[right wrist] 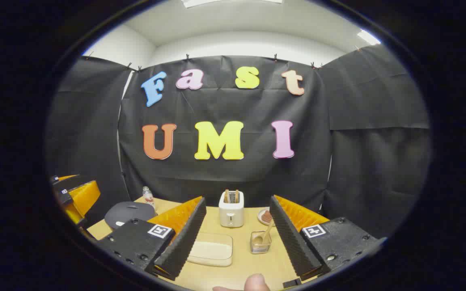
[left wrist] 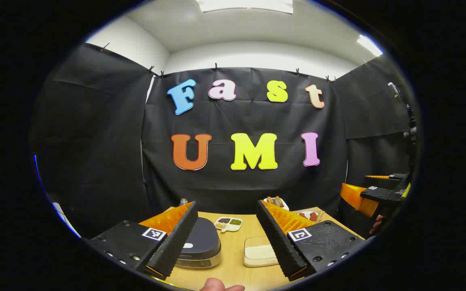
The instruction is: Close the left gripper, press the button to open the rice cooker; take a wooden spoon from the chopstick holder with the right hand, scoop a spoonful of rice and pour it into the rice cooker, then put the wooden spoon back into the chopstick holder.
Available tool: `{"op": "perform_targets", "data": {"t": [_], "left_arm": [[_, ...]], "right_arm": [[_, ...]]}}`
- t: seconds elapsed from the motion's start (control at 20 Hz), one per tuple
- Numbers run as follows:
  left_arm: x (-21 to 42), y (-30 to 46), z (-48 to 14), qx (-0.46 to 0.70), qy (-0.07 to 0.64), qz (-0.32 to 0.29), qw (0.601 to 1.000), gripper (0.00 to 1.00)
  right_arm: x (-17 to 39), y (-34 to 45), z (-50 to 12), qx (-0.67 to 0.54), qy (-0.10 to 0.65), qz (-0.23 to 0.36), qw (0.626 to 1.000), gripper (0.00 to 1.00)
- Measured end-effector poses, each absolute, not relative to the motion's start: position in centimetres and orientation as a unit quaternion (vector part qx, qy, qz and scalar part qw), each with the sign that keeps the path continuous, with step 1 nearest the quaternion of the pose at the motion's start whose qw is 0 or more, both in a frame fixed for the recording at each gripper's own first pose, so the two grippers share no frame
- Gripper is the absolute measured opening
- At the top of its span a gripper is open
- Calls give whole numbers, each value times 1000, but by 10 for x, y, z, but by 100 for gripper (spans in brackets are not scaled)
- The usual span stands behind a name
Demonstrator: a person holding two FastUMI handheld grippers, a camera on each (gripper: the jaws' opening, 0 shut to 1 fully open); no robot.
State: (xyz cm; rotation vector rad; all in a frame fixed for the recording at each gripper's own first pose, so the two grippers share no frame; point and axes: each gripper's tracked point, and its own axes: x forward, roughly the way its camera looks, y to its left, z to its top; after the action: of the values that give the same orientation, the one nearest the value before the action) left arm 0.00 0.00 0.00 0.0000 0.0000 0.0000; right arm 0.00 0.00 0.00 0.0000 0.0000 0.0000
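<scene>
Left gripper view: I see the table [left wrist: 233, 258], rice cooker [left wrist: 200, 244] lid down between my spread left gripper [left wrist: 227, 238] fingers. Right gripper [right wrist: 235, 236] likewise spread; spoon [right wrist: 266, 234] stands in holder [right wrist: 260, 242].

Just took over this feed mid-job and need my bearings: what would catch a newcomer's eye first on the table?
The dark rice cooker, lid down, sits at the table's left, just ahead of the open left gripper. Between the open right gripper's fingers stands a white toaster at the back. In front of it sit a cream container and the chopstick holder with the wooden spoon leaning in it.
</scene>
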Motion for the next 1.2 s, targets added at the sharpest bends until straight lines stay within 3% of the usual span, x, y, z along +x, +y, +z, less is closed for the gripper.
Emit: {"op": "perform_targets", "data": {"t": [0.05,0.15,0.3,0.35,0.4,0.45,0.55,1.15,1.2], "left_arm": [[0,1,0,0,0,0,1000,94],[-1,2,-2,-2,2,0,1000,94],[-2,7,-5,2,6,4,1000,94],[-3,8,-6,5,6,7,1000,94],[-4,9,-6,7,6,9,1000,94],[-5,11,-7,9,7,12,1000,94],[-6,12,-6,8,9,17,1000,94],[-14,24,-13,4,23,39,999,94],[-14,24,-12,4,23,39,999,94]], "right_arm": [[-2,0,0,-1,0,0,1000,96],[-5,0,-1,-2,-2,-2,1000,100],[-8,-1,-2,-3,-5,-3,1000,100],[-9,-1,-2,-4,-5,-2,1000,96],[-10,1,-4,-3,-3,-1,1000,100],[-10,1,-5,-1,-1,1,1000,96],[-12,1,-6,7,2,4,1000,100],[-17,-6,-13,21,7,8,1000,96],[-16,-9,-14,22,7,7,1000,100]]}}
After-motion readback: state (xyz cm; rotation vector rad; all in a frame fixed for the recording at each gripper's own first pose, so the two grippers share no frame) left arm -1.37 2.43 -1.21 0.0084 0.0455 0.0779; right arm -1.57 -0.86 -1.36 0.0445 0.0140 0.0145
